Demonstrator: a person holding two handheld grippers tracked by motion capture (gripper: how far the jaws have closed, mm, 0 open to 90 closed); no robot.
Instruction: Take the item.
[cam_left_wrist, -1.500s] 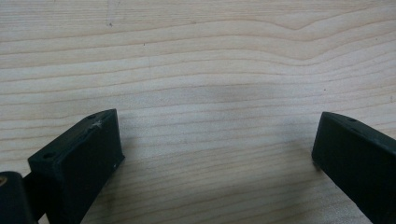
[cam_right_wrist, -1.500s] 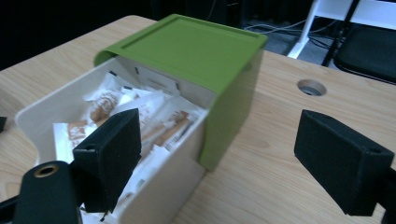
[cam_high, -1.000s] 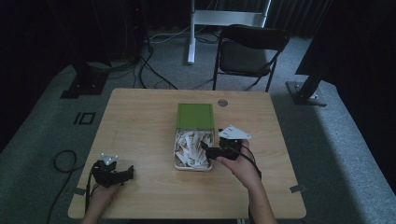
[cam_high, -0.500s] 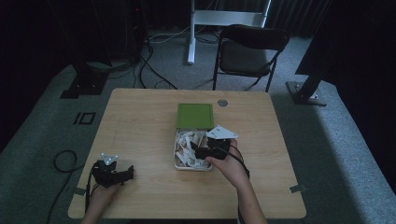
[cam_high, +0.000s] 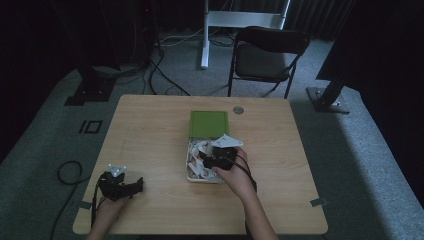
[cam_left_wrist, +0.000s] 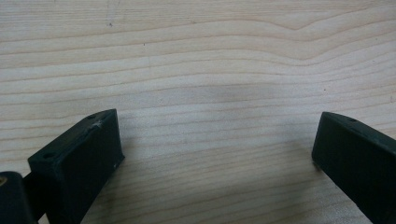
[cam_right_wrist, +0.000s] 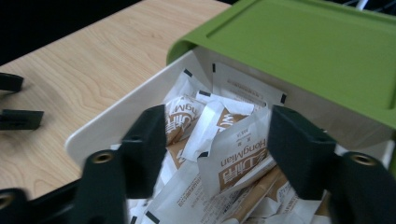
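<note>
At the centre of the light wooden table (cam_high: 150, 130) sits a white rectangular plastic box (cam_high: 190, 172), its green plastic lid (cam_high: 208, 123) slid toward the far edge. White-and-brown paper sachets (cam_right_wrist: 224, 149) fill the open half. Over them hangs the right gripper (cam_right_wrist: 212, 135), jaws spread wide on either side of one sachet, gripping nothing. Near the front left corner rests the left gripper (cam_left_wrist: 217, 144), jaws wide and empty over bare wood.

Only readable text is on the white-and-brown sachets (cam_right_wrist: 233, 154) in the middle of the right gripper view: one says "HongMian", sideways, beside Chinese characters. Smaller print's too blurry.
</note>
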